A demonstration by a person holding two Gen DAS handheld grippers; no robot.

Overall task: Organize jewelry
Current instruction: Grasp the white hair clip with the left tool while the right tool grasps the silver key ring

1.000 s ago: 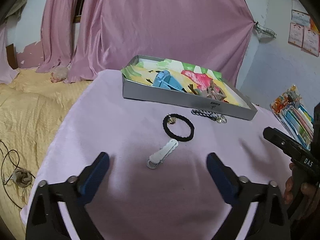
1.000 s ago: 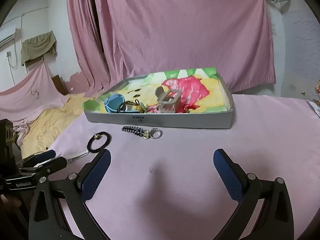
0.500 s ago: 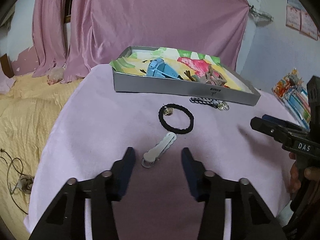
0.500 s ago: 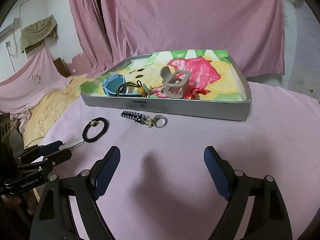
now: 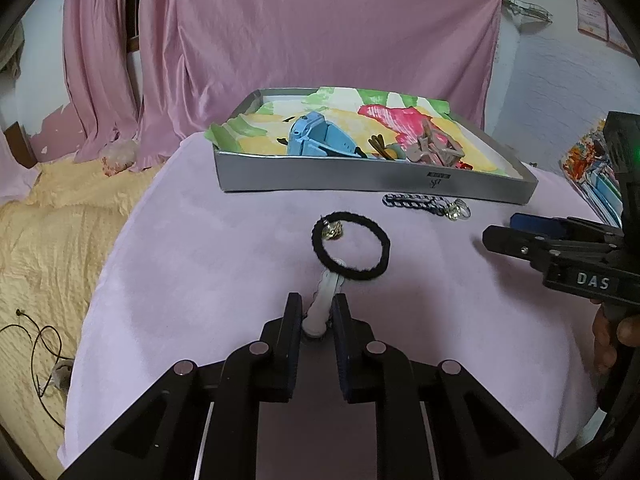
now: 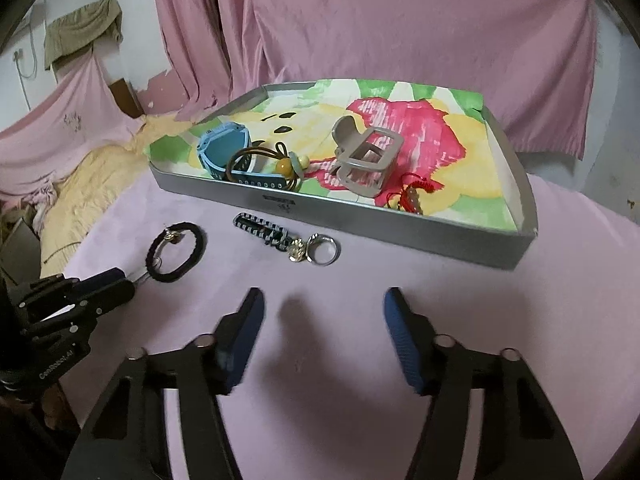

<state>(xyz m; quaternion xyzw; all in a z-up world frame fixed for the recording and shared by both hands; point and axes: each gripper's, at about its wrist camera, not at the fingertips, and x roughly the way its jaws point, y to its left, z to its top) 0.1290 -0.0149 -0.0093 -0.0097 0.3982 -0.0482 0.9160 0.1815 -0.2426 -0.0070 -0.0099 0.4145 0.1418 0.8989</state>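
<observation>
In the left wrist view, the left gripper (image 5: 316, 316) sits at 6 o'clock with its jaws drawn narrow onto the near end of a white hair clip (image 5: 325, 300) lying on the pink tablecloth (image 5: 200, 260). The clip's far end touches the black hair tie (image 5: 351, 246), which lies just past it toward 12 o'clock. Further that way stands the grey tray (image 5: 360, 176), holding a blue watch (image 5: 316, 138) and a taupe claw clip (image 5: 434, 148). Between hair tie and tray, toward 1 o'clock, lies a braided keychain (image 5: 424, 204). At 3 o'clock the right gripper (image 5: 504, 232) hovers above the cloth. In the right wrist view its jaws (image 6: 324, 336) stand wide and hold nothing, with the keychain's ring (image 6: 322, 250) at 12 o'clock ahead of them.
</observation>
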